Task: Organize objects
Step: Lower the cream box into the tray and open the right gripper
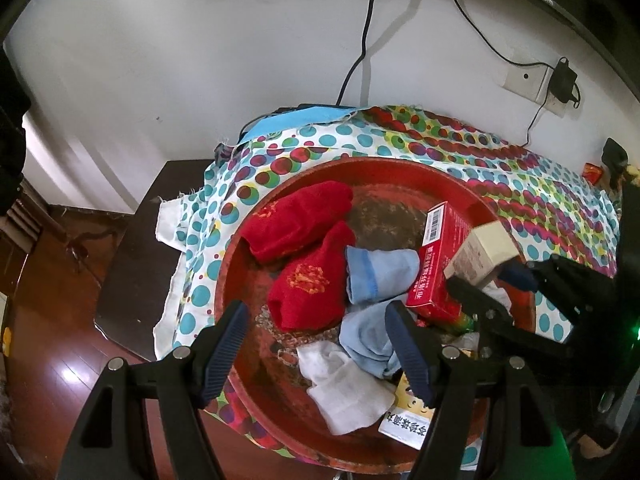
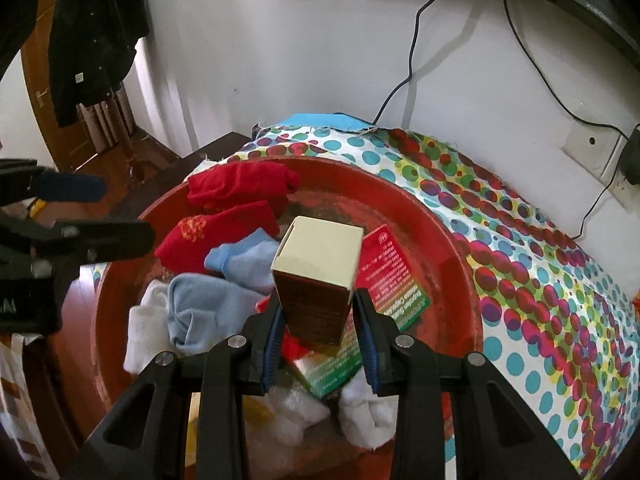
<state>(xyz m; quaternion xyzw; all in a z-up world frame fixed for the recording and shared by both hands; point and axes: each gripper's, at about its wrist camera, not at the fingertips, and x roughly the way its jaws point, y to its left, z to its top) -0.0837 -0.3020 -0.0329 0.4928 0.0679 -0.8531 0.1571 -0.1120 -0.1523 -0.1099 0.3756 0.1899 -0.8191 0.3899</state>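
A dotted cloth point(image 1: 460, 148) covers the table, reaching from 9 o'clock round to 3 o'clock in the left wrist view. On it sits a round red tray point(image 1: 400, 168), filling the middle of both views.

Inside the tray, two red socks point(image 1: 298, 216) lie at 10 to 11 o'clock of the tray, one just behind the other and touching. A light blue sock point(image 1: 378, 276) lies at the tray's centre, a second light blue one just below it toward 6 o'clock. A white sock point(image 1: 344, 384) lies at 6 o'clock, touching the lower blue one. A red box point(image 1: 440, 248) leans at 2 o'clock of the tray, its barcode end upward. A box with a cartoon face point(image 1: 408, 412) lies at 5 o'clock, partly under the left gripper's finger.

The left gripper point(image 1: 316, 336) hovers over the tray's 6 o'clock side, its claw spread wide apart with nothing between the fingers.

The right gripper point(image 2: 318, 320) is clamped on a cream-topped box point(image 2: 320, 276), brown on its sides, held upright above the tray's centre, clear of the socks. In the left wrist view that box point(image 1: 486, 252) shows at 3 o'clock, just in front of the red box.
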